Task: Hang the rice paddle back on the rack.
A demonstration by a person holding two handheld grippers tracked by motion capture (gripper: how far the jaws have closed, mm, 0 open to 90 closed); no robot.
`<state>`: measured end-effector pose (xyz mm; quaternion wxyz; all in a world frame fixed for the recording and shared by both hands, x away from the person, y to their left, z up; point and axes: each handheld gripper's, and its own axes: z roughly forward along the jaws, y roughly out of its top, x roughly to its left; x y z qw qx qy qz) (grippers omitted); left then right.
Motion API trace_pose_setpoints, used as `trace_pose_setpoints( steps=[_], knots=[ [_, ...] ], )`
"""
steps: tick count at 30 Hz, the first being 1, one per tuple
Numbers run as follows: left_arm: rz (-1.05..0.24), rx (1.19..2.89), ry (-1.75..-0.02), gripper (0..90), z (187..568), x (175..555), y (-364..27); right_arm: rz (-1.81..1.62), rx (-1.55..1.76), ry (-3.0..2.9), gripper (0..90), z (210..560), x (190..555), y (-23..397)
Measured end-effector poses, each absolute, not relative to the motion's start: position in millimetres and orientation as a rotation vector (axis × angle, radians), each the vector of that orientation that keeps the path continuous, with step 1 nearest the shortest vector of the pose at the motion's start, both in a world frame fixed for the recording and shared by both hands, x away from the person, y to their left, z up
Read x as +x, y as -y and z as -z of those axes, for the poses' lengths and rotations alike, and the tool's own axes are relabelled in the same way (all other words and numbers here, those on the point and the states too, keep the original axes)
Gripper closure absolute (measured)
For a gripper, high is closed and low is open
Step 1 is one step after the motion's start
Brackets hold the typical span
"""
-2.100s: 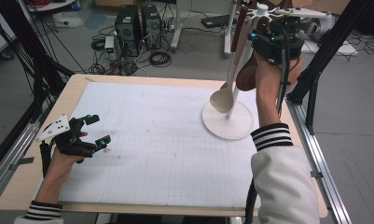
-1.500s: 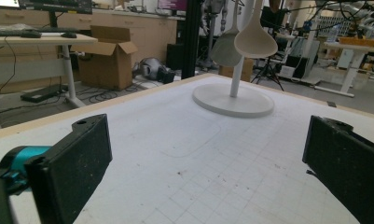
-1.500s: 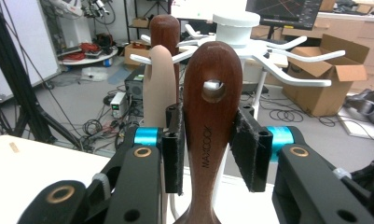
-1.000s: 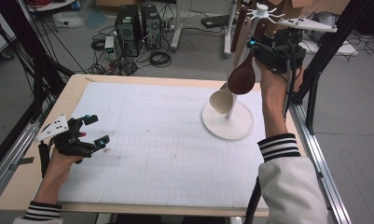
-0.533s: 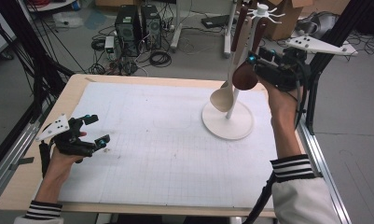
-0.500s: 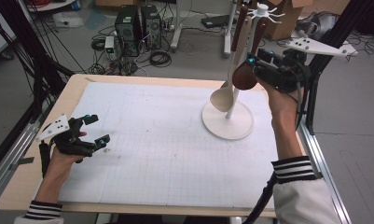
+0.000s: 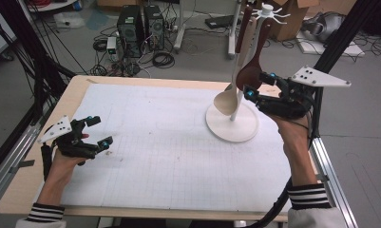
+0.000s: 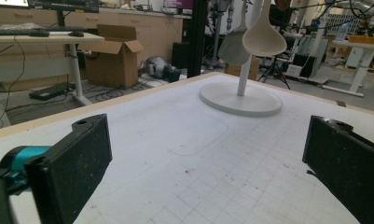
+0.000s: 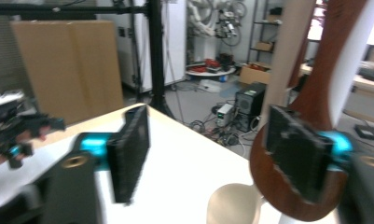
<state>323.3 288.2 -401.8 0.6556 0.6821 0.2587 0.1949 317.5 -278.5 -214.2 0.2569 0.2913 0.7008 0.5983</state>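
A white utensil stand [image 7: 232, 124] rises at the table's far right. A dark brown wooden spoon [image 7: 250, 73] and a pale wooden spoon [image 7: 227, 100] hang from its top hooks. My right gripper [image 7: 255, 84] is level with the dark spoon's bowl. Its jaws have just been opening and now stand apart. In the right gripper view the dark spoon [image 9: 310, 93] lies behind the right-hand jaw, and the gap of the right gripper [image 9: 208, 140] holds nothing. My left gripper [image 7: 100, 130] rests open and empty at the table's left. The left gripper [image 8: 208, 140] faces the stand [image 8: 240, 98].
A white gridded mat [image 7: 169, 142] covers most of the wooden table [image 7: 17, 190]. A metal rail [image 7: 330, 175] runs along the right edge. Computer towers [image 7: 138, 23], cables and cardboard boxes sit on the floor beyond the far edge. Black frame posts [image 7: 340, 33] stand at both sides.
The right hand has sunk and drawn back to the right of the stand. Its jaws, earlier shut on the dark spoon's bowl, stand wider apart. The left hand has not moved.
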Motion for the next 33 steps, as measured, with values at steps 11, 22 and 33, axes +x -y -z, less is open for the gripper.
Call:
trace_pose_setpoints(
  steps=[11,22,33],
  knots=[
    [-0.442,1.565,-0.588,1.7,403,322,-284,-1.657,0.653,-2.009,0.4,249,319,283],
    [-0.435,1.56,-0.582,1.7,404,320,-283,-1.708,0.56,-1.961,0.4,290,307,293],
    [-0.441,1.537,-0.571,1.7,407,310,-291,-1.749,0.56,-1.947,0.4,344,296,300]
  ],
)
